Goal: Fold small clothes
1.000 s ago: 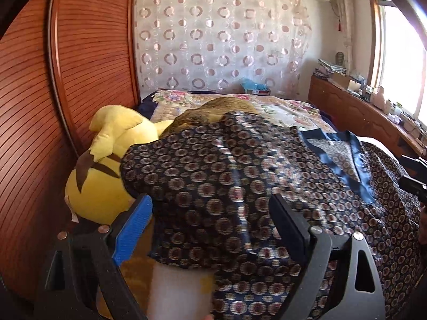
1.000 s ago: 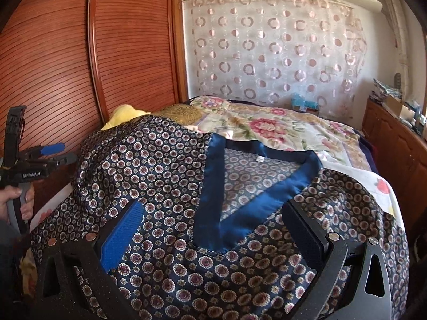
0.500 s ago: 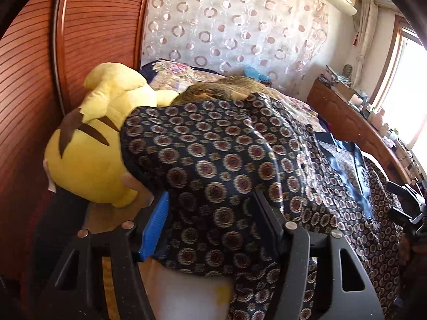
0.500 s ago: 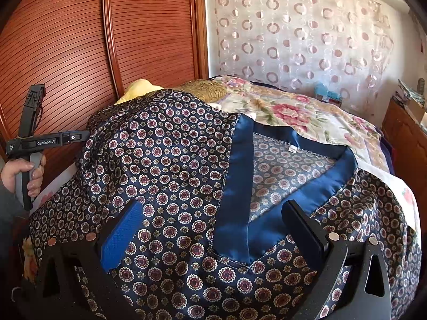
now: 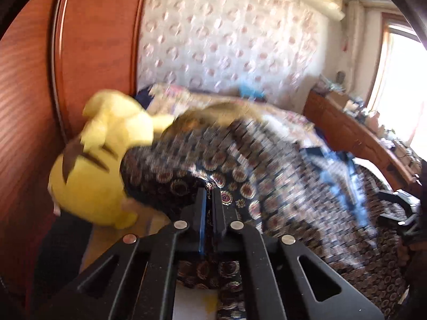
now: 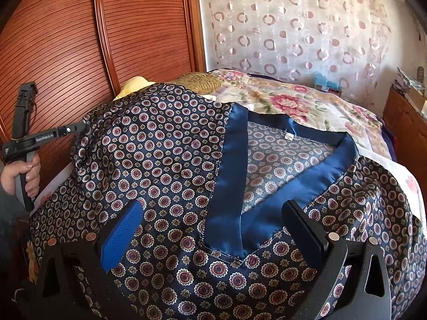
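Since earlier frame, left gripper (image 5: 209,194) closed onto left sleeve edge of patterned pajama top (image 6: 170,160), spread on bed (image 6: 307,101). Right gripper (image 6: 213,229) held wide above collar. Risk: slippery satin pulled free, plush toy (image 5: 101,160) snagged.

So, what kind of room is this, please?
Most likely a bedroom in a home. A bed with a floral bedspread fills the room, a yellow plush toy lies beside the wooden wardrobe doors, and a patterned curtain hangs behind.
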